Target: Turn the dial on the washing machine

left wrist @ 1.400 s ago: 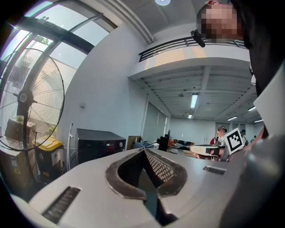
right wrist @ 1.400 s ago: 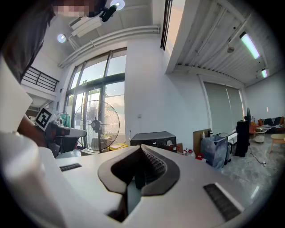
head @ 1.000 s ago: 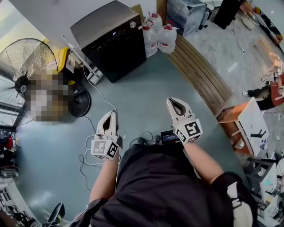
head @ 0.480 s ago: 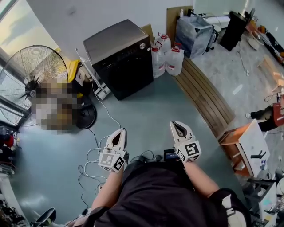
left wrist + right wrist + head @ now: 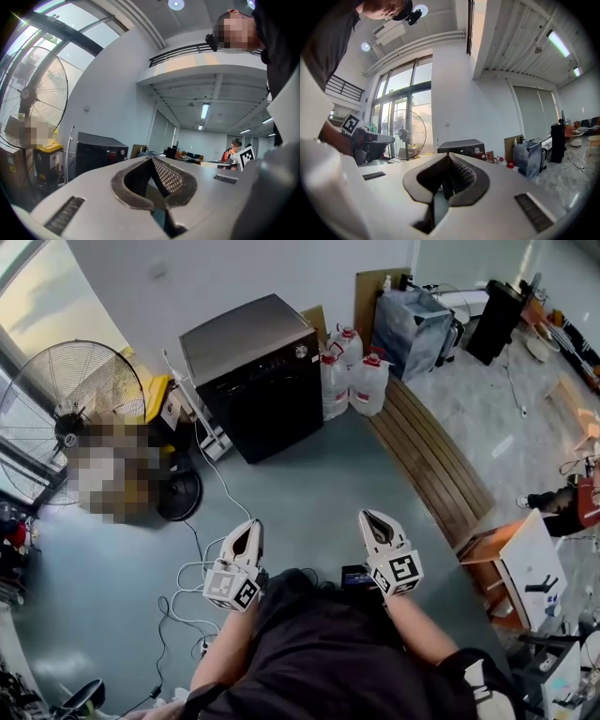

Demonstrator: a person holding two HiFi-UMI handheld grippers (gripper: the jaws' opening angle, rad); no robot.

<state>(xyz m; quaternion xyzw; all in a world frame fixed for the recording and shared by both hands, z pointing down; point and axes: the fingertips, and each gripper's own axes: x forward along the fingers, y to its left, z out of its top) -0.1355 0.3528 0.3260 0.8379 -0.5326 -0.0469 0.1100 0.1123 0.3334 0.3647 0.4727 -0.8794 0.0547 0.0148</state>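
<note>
A: Where is the washing machine [image 5: 253,381] standing?
B: Against the far wall, with the fan [image 5: 70,404] standing to its left.
A: And on its right?
B: The jugs [image 5: 352,381] are sitting just beside it, and the wooden slats [image 5: 431,460] are running past them.

Well ahead of the left tongs [image 5: 252,525] and off to their left, a large standing fan [image 5: 70,399] stands beside a yellow bin [image 5: 150,390]. A white cable [image 5: 185,570] lies looped on the floor [image 5: 309,484] just left of them. Ahead of the right tongs [image 5: 365,516], water jugs [image 5: 360,382] sit beside a curved band of wooden slats [image 5: 433,457].
</note>
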